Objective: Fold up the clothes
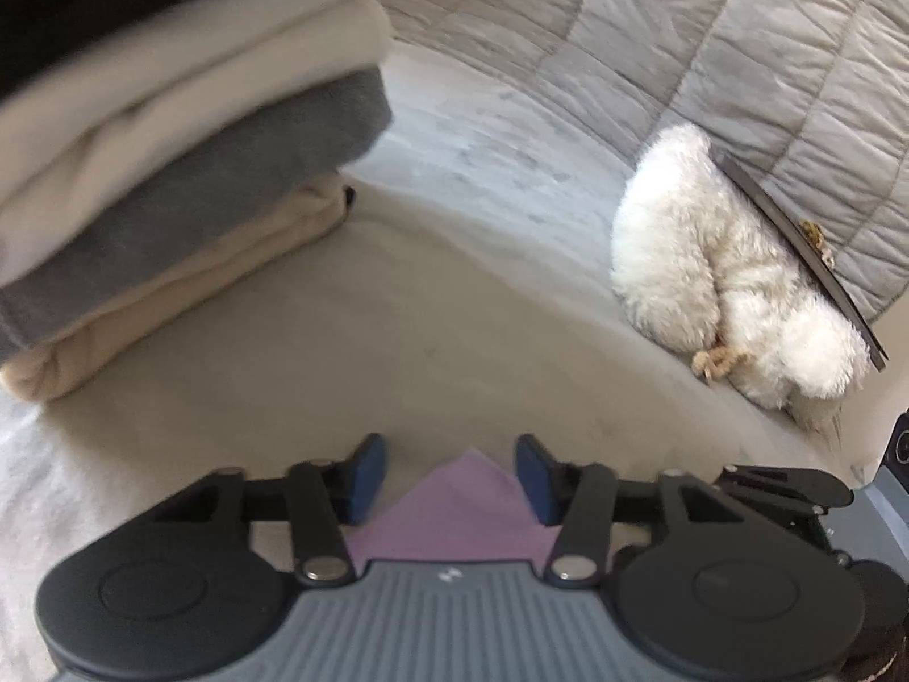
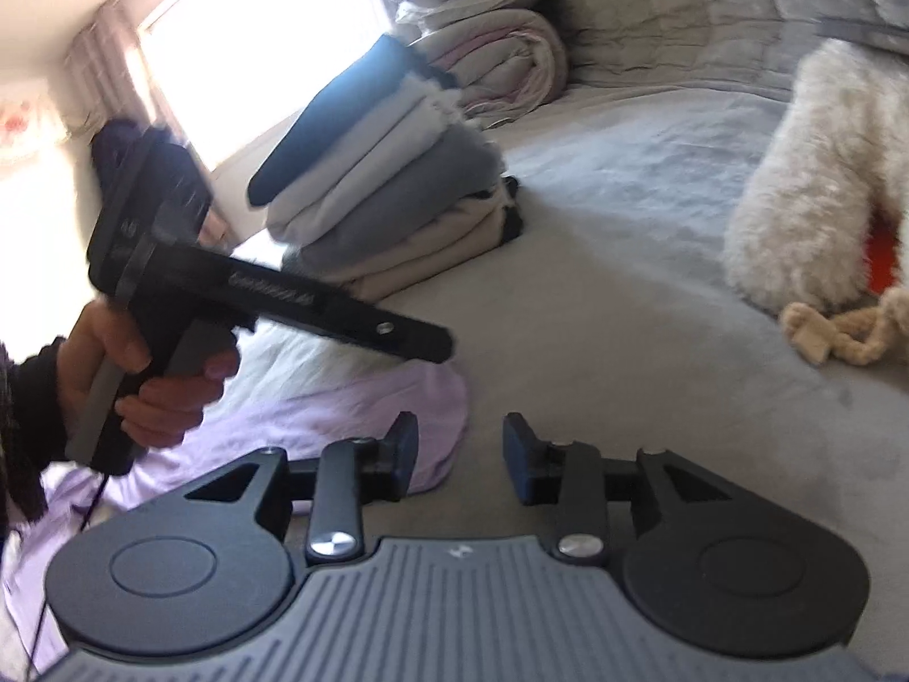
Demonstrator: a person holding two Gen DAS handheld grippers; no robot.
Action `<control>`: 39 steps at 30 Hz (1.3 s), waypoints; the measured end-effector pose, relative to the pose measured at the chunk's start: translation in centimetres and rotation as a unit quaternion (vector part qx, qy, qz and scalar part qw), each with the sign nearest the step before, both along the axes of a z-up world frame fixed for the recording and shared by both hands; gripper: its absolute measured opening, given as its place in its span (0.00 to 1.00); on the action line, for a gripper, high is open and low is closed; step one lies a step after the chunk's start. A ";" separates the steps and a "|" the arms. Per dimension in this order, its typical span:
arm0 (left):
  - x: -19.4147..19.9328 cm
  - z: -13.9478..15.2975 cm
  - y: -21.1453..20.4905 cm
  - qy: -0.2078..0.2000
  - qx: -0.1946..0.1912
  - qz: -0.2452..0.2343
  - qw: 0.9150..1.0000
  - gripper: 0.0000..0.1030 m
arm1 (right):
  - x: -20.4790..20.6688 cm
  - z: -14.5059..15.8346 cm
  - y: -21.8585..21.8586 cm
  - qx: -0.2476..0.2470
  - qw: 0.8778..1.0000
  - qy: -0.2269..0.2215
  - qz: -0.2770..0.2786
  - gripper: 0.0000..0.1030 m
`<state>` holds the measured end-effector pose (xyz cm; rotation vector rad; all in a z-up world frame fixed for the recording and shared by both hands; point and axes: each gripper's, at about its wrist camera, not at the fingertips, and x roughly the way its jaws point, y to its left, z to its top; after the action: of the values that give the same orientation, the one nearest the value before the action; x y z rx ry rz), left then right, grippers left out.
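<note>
- Left wrist view: left tongs (image 1: 451,474) parted, blue pads standing clear either side of a pointed corner of the thin lilac cloth garment (image 1: 454,517). No pad seen pressing the cloth; corner lies between the jaws, not gripped.
- Garment low in frame, on the pale grey bed cover (image 1: 397,352), nearest the tongs.
- Up left: tall stack of folded clothes (image 1: 187,170), cream, grey and beige layers with a black piece on top. Well apart from the lilac corner.
- Right side: fluffy white dog (image 1: 721,267) curled on the bed against the grey quilted blanket (image 1: 738,57), a knotted beige rope toy (image 1: 717,364) just beside it.
- Right wrist view: right tongs (image 2: 460,454) parted too, nothing between the pads. Left pad just over the rounded edge of the lilac garment (image 2: 397,420), right pad over bare bed cover (image 2: 625,341).
- Garment spread to the lower left, rumpled, not yet squared.
- Hand (image 2: 142,375) on the pistol handle of the other black gripper tool (image 2: 255,295), angled down over the lilac cloth.
- Folded stack (image 2: 397,193) behind; rolled pinkish bedding (image 2: 500,62) beyond that.
- Judged step: between grips on the lilac garment, fold under way, cloth lying free.
- Next move likely calls for closing on two corners or edges, lifting level and laying over flat; loose thin cloth apt to slip or bunch.
</note>
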<state>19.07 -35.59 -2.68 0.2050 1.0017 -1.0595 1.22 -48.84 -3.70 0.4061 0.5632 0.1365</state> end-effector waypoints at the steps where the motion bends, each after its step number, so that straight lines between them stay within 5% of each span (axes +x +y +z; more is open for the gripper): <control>1: -0.3 -0.2 -0.1 -0.004 0.003 0.002 1.000 0.28 | 0.2 -0.1 0.4 -0.010 1.000 0.002 0.007 0.38; 3: -0.9 -0.5 -0.1 -0.012 0.006 0.009 1.000 0.05 | 0.4 -0.2 1.0 -0.032 0.999 0.005 0.017 0.34; 5: -1.4 -0.7 0.3 -0.019 -0.009 0.035 0.999 0.02 | 0.7 -0.3 1.1 -0.033 0.999 0.009 0.022 0.07; 6: -1.7 -0.7 0.4 -0.031 -0.015 0.049 0.998 0.02 | 0.9 -0.3 1.1 -0.030 0.999 0.011 0.024 0.04; 17: -1.8 2.3 -1.0 -0.119 -0.103 0.170 0.973 0.01 | 2.9 3.4 -0.8 -0.054 0.998 -0.026 -0.023 0.03; 28: -1.1 -1.9 -2.4 -0.106 -0.079 0.202 0.970 0.03 | 5.0 0.8 -1.7 -0.053 0.997 0.036 -0.040 0.04; 30: -1.3 -1.3 -1.8 -0.095 -0.088 0.201 0.971 0.04 | 5.0 1.3 -1.6 -0.063 0.997 0.035 -0.041 0.11; 33: -2.1 -0.1 -0.4 -0.105 -0.093 0.194 0.971 0.19 | 5.0 2.2 -1.3 -0.083 0.995 0.036 -0.038 0.17; 35: -2.4 0.6 0.8 -0.107 -0.091 0.200 0.970 0.31 | 5.0 3.0 -0.9 -0.094 0.994 0.034 -0.035 0.34; 39: -3.4 1.9 4.1 -0.135 -0.076 0.221 0.963 0.43 | 5.0 4.4 0.3 -0.102 0.994 0.029 -0.020 0.38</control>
<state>15.69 -31.49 -0.75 -0.0049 0.6717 -0.6723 6.25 -48.58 0.68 0.2233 0.6200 0.0279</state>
